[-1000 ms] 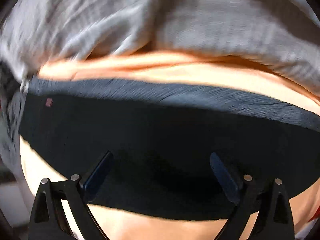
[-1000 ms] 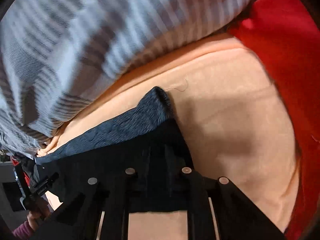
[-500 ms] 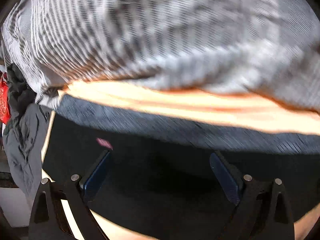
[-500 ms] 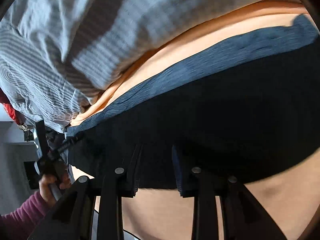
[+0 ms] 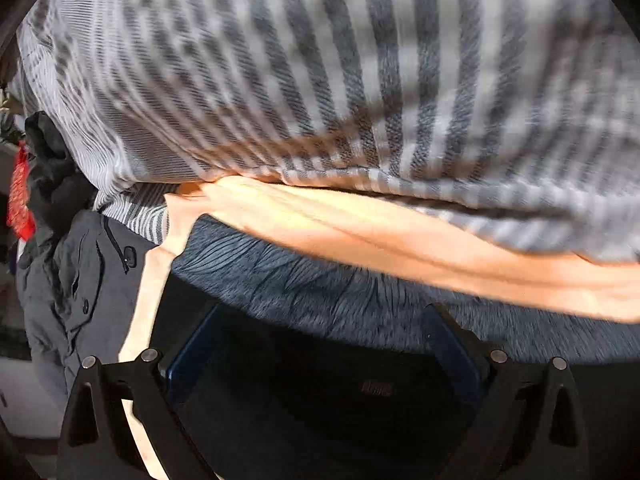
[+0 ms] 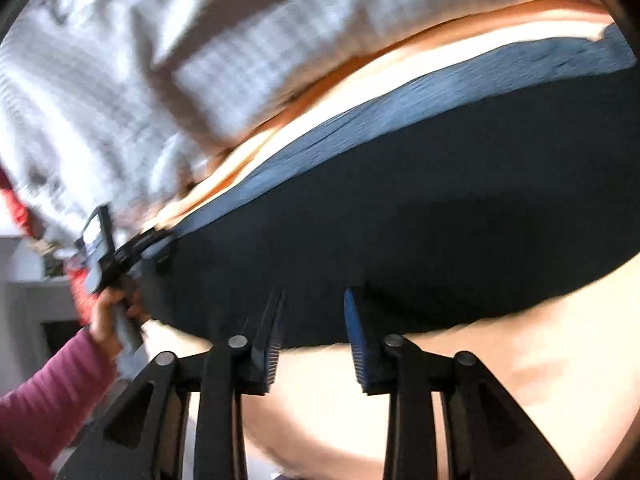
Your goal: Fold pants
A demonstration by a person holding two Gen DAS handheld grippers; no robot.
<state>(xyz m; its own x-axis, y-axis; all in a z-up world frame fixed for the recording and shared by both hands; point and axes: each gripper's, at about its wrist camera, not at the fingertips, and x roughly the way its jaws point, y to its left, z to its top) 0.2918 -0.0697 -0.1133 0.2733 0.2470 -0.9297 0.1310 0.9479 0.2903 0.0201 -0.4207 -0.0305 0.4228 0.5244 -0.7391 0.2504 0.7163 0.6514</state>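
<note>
Pants [image 6: 420, 216], dark, span lower frame on peach sheet [image 6: 500, 392]. My left tongs [image 5: 320, 356] and right tongs [image 6: 314, 332] gape, released. Risk: closing now may pinch sheet too.

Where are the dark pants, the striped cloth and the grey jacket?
Pants [image 6: 420, 216]: right wrist view, on the flat dark middle.
Striped cloth [image 5: 320, 80]: left wrist view, on its bulging middle.
Grey jacket [image 5: 76, 280]: left wrist view, on the crumpled front by the snaps.

Probably a home bedroom: striped bedding [image 5: 320, 80], heaped clothes [image 5: 68, 272].
</note>
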